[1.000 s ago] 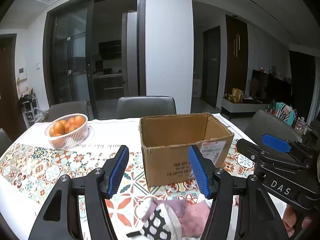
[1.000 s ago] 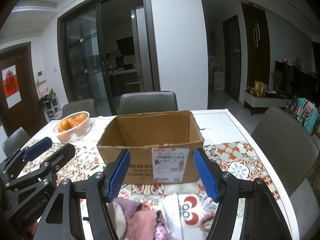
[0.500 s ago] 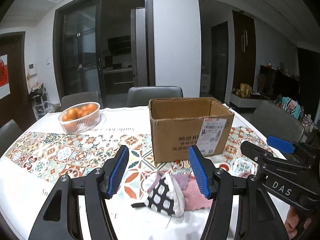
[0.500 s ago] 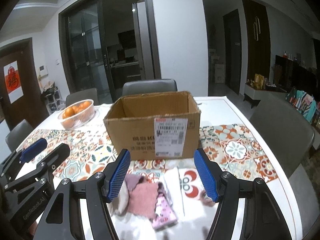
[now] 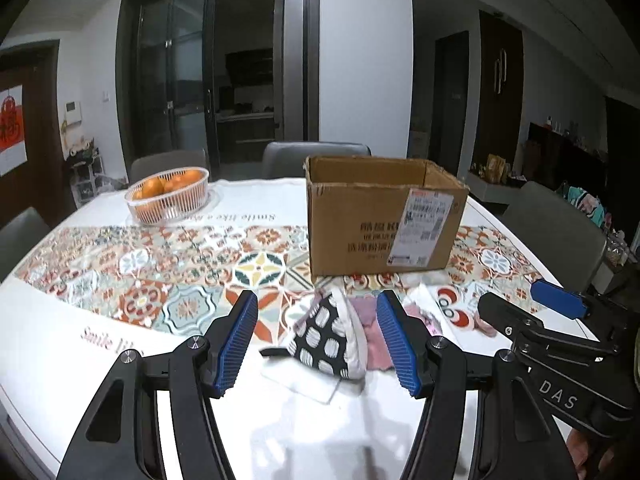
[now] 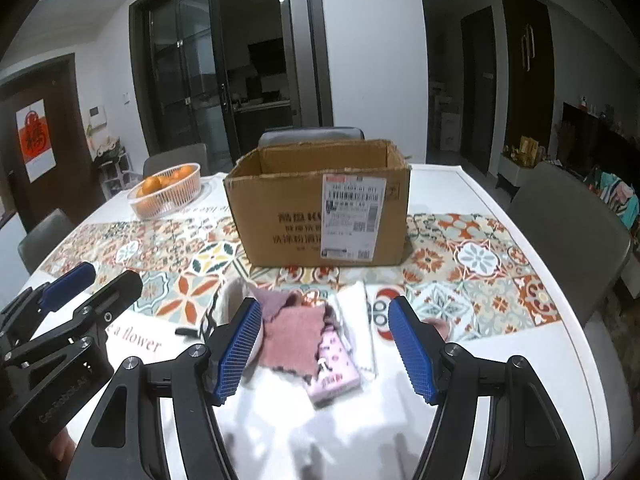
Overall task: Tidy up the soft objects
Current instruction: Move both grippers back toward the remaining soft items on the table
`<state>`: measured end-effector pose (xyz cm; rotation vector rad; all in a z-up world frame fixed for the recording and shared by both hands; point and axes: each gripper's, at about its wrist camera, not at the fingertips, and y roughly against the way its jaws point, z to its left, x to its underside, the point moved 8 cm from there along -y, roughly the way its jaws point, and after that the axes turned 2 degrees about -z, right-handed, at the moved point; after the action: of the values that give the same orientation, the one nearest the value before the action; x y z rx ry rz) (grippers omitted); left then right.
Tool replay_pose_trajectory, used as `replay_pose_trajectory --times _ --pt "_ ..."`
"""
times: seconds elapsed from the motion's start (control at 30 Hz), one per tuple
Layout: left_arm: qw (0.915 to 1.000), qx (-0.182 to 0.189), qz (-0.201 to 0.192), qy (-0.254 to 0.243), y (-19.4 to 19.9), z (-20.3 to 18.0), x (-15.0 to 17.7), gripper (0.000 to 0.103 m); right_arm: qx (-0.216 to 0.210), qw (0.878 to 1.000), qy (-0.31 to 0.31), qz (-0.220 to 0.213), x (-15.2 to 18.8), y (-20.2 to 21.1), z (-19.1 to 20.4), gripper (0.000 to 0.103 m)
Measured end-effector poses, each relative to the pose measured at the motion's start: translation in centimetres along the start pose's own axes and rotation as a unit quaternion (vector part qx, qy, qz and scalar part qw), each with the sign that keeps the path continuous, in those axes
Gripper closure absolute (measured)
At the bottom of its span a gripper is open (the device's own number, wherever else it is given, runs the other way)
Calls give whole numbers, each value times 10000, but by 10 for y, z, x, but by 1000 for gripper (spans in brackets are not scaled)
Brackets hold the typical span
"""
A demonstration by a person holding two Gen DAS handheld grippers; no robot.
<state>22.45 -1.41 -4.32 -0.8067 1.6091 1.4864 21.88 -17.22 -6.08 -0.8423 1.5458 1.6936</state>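
A heap of soft cloths lies on the table in front of an open cardboard box (image 5: 384, 224) (image 6: 320, 208). In the left wrist view a black-and-white spotted mitt (image 5: 326, 336) sits on a white cloth, with pink cloths behind it. My left gripper (image 5: 318, 344) hangs open just above and before the mitt, touching nothing. From the right wrist, a dusty pink cloth (image 6: 294, 336), a light pink patterned cloth (image 6: 334, 372) and a white towel (image 6: 356, 320) show. My right gripper (image 6: 326, 346) is open over them, empty. The other gripper appears at each view's edge.
A white basket of oranges (image 5: 168, 196) (image 6: 166, 192) stands at the far left of the table. A patterned runner (image 5: 180, 272) crosses the white tabletop. Grey chairs (image 6: 568, 232) ring the table. The near table edge is close below both grippers.
Both grippers have sunk and come forward toward the cloth heap, which now sits higher in both views. Their jaws kept the same width.
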Motion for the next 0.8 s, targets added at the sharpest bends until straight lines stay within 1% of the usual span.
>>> replay_pose_trajectory --times 0.2,0.37,0.8 --pt "9996 -98 253 -9 -5 0 21 42 -38 9997 5 238 20 -6 -1 35" --pt "9989 -109 428 -133 -11 -5 37 42 -60 9990 119 428 36 -12 0 35" --pt "9966 -48 737 -357 -41 -18 57 42 -165 9947 142 1002 69 -46 -9 35"
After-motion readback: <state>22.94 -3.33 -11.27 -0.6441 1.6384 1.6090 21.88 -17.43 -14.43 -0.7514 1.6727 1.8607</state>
